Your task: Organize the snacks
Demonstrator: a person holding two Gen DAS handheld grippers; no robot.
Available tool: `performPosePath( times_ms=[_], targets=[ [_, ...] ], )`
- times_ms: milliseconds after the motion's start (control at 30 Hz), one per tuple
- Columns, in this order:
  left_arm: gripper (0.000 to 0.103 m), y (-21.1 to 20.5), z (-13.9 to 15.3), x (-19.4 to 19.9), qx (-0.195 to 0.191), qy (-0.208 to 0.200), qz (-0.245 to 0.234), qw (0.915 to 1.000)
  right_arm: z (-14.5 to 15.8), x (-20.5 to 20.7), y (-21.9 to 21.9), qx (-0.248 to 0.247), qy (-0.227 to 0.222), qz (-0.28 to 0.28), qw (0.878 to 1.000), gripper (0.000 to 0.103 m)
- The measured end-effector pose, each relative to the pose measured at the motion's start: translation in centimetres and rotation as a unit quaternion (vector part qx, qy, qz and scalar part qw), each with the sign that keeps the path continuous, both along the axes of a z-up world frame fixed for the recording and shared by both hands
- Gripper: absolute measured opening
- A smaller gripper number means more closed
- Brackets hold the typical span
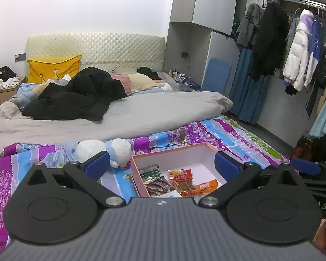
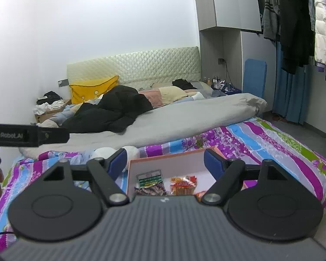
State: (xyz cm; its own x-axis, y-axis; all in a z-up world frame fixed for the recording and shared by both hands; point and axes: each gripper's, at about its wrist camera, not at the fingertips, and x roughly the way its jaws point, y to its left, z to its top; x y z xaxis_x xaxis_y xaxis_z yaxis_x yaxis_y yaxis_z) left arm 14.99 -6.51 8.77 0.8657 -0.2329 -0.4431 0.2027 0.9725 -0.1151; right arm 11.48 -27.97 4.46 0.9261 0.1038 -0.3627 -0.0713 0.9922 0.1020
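A pink box [image 1: 173, 150] with a white inside stands open on the floral sheet. In it lie a green-labelled packet of dried fish [image 1: 156, 181], a red snack packet [image 1: 181, 179] and an orange packet [image 1: 207, 187]. My left gripper [image 1: 162, 163] hovers above the box, open wide, with nothing between its blue pads. My right gripper [image 2: 166, 163] is also open and empty above the same box [image 2: 163, 158], where the green packet [image 2: 151, 179] and the red packet [image 2: 183, 183] show. The right gripper's pad [image 1: 306, 166] shows at the right of the left wrist view.
A white and blue plush toy [image 1: 106, 152] lies just left of the box. The bed carries a grey duvet [image 1: 141, 113], a black coat [image 1: 80, 95] and a yellow pillow [image 1: 54, 67]. Clothes hang on a rack [image 1: 293, 54] at the right.
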Motion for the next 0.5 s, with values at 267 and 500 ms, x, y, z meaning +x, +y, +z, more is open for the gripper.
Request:
performPosePath(
  times_ms=[267, 500],
  targets=[
    [0.103, 0.8, -1.5, -4.4, 0.006, -0.006, 0.001, 1.0, -2.3, -3.5, 0.0, 0.016, 0.016, -0.003, 1.0, 0.079],
    [0.103, 1.0, -4.5, -6.1, 0.01, 0.011, 0.003, 0.9999, -4.9, -6.1, -0.1, 0.047, 0.028, -0.011, 0.998, 0.079]
  ],
)
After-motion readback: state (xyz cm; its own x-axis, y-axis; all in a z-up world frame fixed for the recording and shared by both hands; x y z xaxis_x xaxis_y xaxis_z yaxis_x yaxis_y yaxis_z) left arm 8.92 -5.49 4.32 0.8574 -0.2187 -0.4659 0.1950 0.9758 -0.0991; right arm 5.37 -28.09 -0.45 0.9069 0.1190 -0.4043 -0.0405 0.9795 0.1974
